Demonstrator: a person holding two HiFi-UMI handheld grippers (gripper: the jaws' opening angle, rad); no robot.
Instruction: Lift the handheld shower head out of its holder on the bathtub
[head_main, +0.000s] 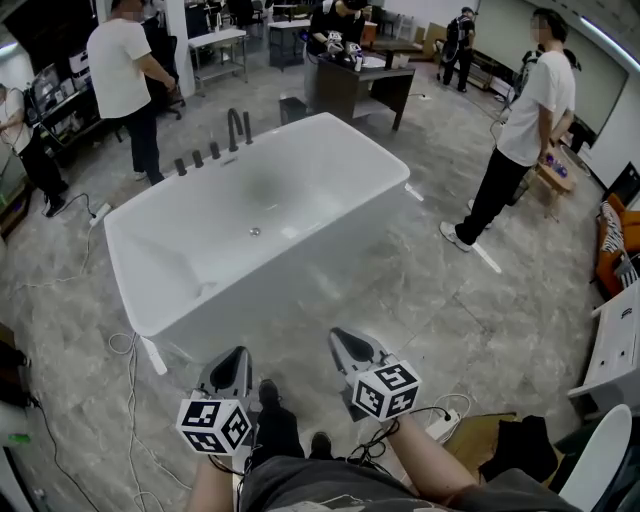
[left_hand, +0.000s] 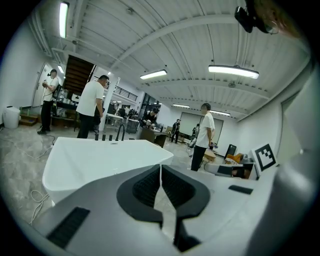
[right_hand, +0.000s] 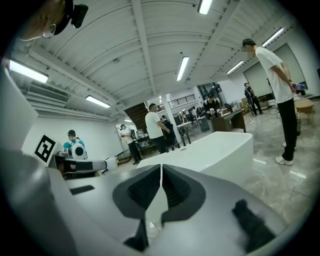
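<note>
A white freestanding bathtub (head_main: 200, 290) stands on the marbled floor ahead of me. Black fittings rise from its far rim: a curved faucet (head_main: 232, 128), a slim upright handheld shower head (head_main: 247, 127) beside it, and three short knobs (head_main: 197, 158). Both grippers hover low, short of the tub's near side and well away from the fittings. The left gripper (head_main: 236, 362) is shut with nothing in it, and so is the right gripper (head_main: 345, 343). In the left gripper view the shut jaws (left_hand: 160, 172) point at the tub (left_hand: 95, 160). In the right gripper view the gripper (right_hand: 161, 172) faces the tub (right_hand: 215, 150).
People stand around: one in a white shirt behind the tub (head_main: 125, 80), another at the right (head_main: 525, 130), more by a dark desk (head_main: 355, 85). Cables and a power strip (head_main: 447, 425) lie on the floor near my feet. White furniture (head_main: 620, 350) stands at the right edge.
</note>
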